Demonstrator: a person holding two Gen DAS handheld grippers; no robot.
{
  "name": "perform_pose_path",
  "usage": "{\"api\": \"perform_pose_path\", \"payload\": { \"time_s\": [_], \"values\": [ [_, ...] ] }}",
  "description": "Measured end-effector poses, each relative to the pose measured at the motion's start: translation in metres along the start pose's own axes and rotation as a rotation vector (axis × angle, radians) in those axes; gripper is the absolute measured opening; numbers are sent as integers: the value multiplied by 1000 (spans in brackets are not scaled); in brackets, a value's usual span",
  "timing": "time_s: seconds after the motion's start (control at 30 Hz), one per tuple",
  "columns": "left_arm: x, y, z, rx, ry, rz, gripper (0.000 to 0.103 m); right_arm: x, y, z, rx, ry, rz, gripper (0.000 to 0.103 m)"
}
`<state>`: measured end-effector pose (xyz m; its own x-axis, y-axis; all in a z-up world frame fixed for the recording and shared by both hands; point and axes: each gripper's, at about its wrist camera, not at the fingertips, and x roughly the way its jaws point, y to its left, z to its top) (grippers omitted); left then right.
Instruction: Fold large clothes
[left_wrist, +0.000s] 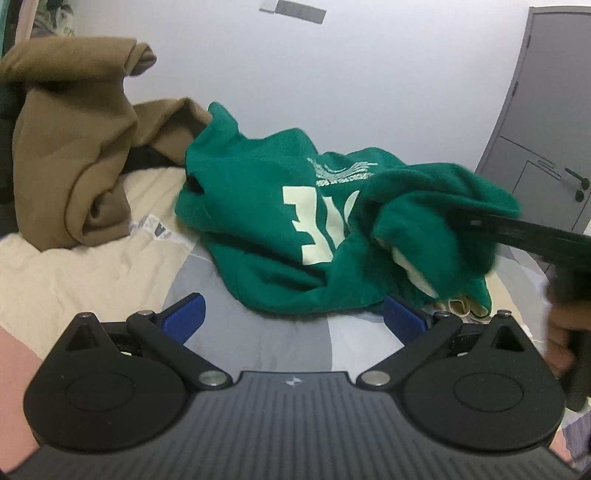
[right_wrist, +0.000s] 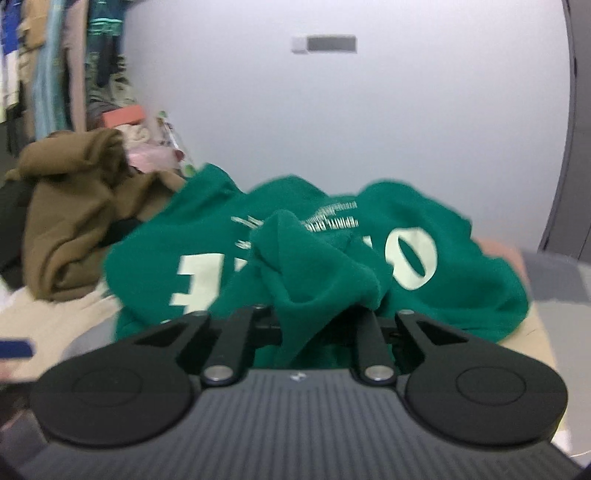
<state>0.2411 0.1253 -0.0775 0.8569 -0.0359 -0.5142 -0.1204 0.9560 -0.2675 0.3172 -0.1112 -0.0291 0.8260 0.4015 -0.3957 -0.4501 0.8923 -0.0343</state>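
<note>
Barely started. Green sweatshirt (left_wrist: 295, 229) lies crumpled in a heap on the bed (left_wrist: 59, 273), print side up, nothing squared off and no fold made.

My right gripper (right_wrist: 317, 314) is clamped on a bunch of the green fabric: fingers nearly together with cloth pinched between them, and a ridge of fabric stands up just in front of the camera. The left wrist view shows the same arm reaching in from the right with the cloth bunched around it.

My left gripper (left_wrist: 291, 314) has its blue fingers (left_wrist: 184, 314) spread wide and holds nothing. It hovers just short of the near hem.

Brown garment (left_wrist: 74, 147) is piled behind, untouched, touching the green one at the back.

Left to do, as I judge it: spread the sweatshirt flat, fold it, then the brown one.
</note>
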Motion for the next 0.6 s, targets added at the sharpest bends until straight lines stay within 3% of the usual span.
{"api": "perform_pose_path", "payload": {
  "time_s": [0.2,0.3,0.47,0.6],
  "values": [
    [-22,-8,-2,21,-30,-9,103,-92,6,-8,-73,-55,35,16],
    [-31,-10,-5,19,-26,-16,103,-126,5,-21,-80,-28,43,16],
    [-41,-16,-15,26,-18,-18,103,-149,2,-59,-88,106,49,16],
    [-48,-20,-24,35,-4,-21,103,-139,-10,-92,-18,275,24,16]
  ]
}}
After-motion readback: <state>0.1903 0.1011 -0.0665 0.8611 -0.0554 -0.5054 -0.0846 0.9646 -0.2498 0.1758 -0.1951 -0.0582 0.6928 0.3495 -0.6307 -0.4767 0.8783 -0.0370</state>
